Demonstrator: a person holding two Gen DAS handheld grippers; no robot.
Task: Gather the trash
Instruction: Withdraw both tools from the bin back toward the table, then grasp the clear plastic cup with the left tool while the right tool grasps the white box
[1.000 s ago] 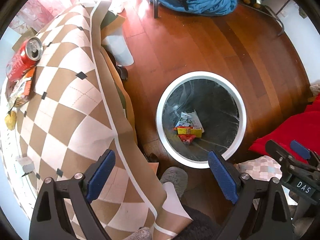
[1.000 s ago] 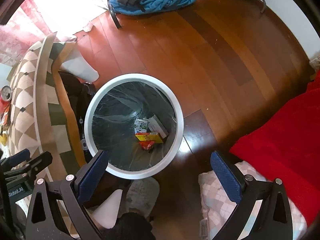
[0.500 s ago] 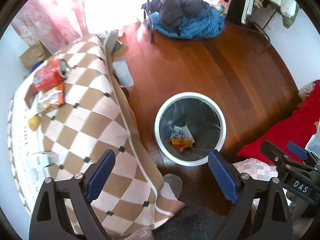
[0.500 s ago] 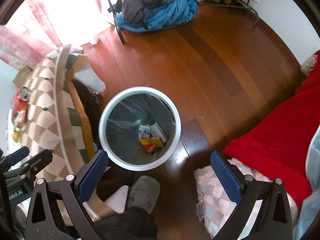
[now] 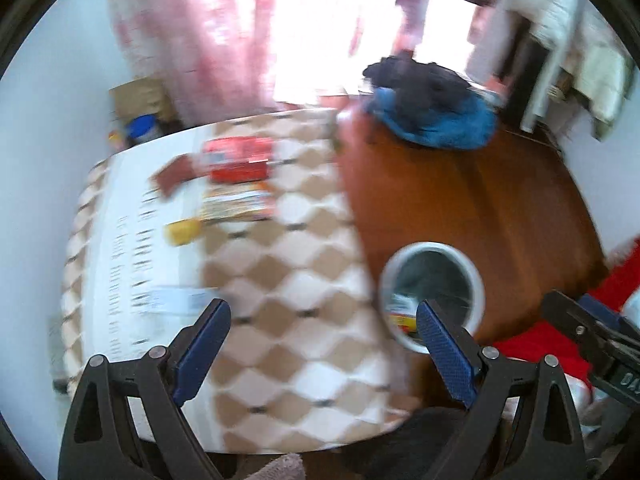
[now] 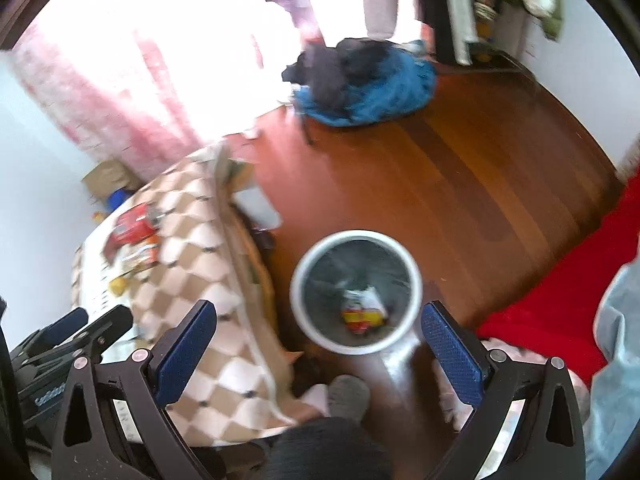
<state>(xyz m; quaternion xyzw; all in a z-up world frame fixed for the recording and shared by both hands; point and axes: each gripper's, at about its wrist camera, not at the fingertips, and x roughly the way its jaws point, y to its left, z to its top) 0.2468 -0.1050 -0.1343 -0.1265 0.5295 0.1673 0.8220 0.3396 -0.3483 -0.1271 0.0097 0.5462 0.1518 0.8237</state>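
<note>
A: Both grippers are hanging empty. The left gripper (image 5: 322,330) is spreading its fingers wide over the checkered cloth on the counter (image 5: 296,280), and the right gripper (image 6: 318,334) is spreading its fingers just as wide above the white-rimmed trash bin (image 6: 356,292) on the wooden floor (image 6: 460,184).

B: And the trash?

A: It is lying toward the far side of the counter: a red can (image 5: 238,160) on its side, a snack wrapper (image 5: 238,202) just beside it, a small yellow scrap (image 5: 182,232) near that, and a pale box (image 5: 176,300) close to the left fingers. A few packets (image 6: 362,308) are already sitting in the bin.

B: So what is the sensible approach?

A: I'd judge the pale box the closest pick. The cloth is looking loose, so closing on the item alone matters.

B: Any writing?

A: The view is blurring the labels. Only partial white lettering is showing on each gripper body, too cut off to read.
</note>
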